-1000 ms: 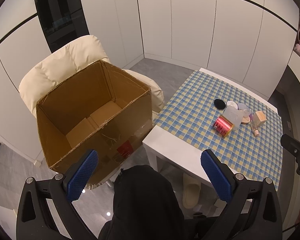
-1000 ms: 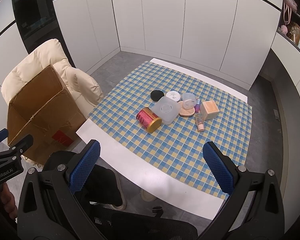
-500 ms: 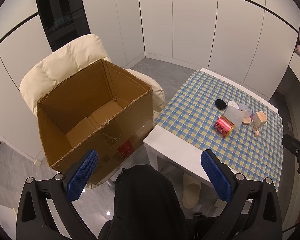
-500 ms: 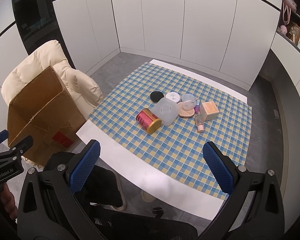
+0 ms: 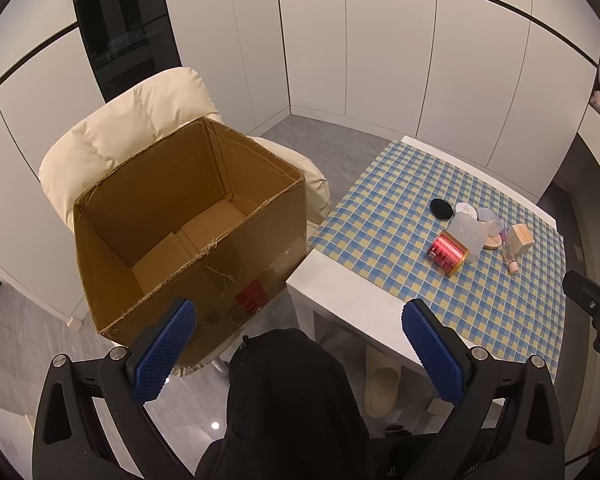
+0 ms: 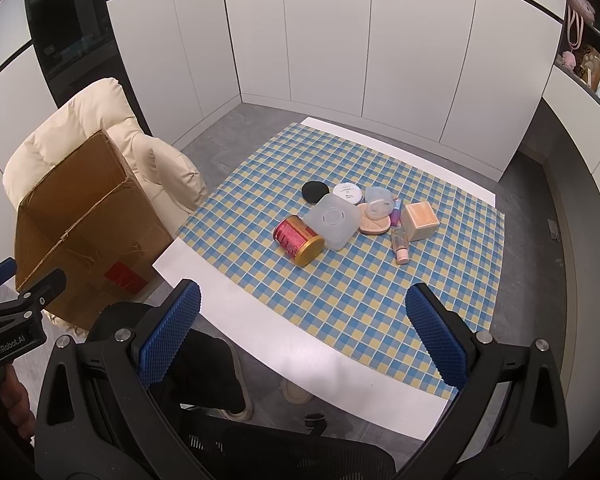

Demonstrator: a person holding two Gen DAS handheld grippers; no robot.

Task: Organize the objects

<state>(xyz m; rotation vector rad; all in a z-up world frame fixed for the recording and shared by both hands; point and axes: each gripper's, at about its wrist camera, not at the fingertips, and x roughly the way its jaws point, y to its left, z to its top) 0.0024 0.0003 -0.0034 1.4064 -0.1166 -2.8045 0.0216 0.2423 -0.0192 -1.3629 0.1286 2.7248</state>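
Both grippers hang high with nothing between their fingers. The left gripper (image 5: 300, 350) has its blue pads (image 5: 162, 350) spread wide apart over the person's dark-clothed lap (image 5: 288, 396), touching nothing; the right gripper (image 6: 302, 334) is just as wide, its blue pads (image 6: 436, 336) held above the near white edge of the table (image 6: 260, 320) without contact.

Much is cut off or hard to read. In the left wrist view only the tip of the right gripper shows at the right border. In the right wrist view the left gripper pokes in at the lower left with part of a hand (image 6: 8, 396) under it. A pale slipper (image 5: 380, 384) under the table is half hidden by the tabletop.

The cardboard box (image 5: 188, 232) sits open-topped on a cream armchair (image 5: 140, 120) just left of the table; its floor is bare as far as can be seen.

On the blue-and-yellow checked cloth (image 6: 340, 280) the objects are clustered near the middle: a red can with a gold end (image 6: 298, 240) lying on its side, touching a translucent square container (image 6: 332, 220). Behind are a black round lid (image 6: 315, 191) and a white round jar (image 6: 347, 192). To the right lie a peach compact (image 6: 374, 222) with a clear cup (image 6: 378, 200) on it, a small tan box (image 6: 420, 220) and a little pink bottle (image 6: 401, 246) on its side; a purple item between compact and box is too hidden to identify.
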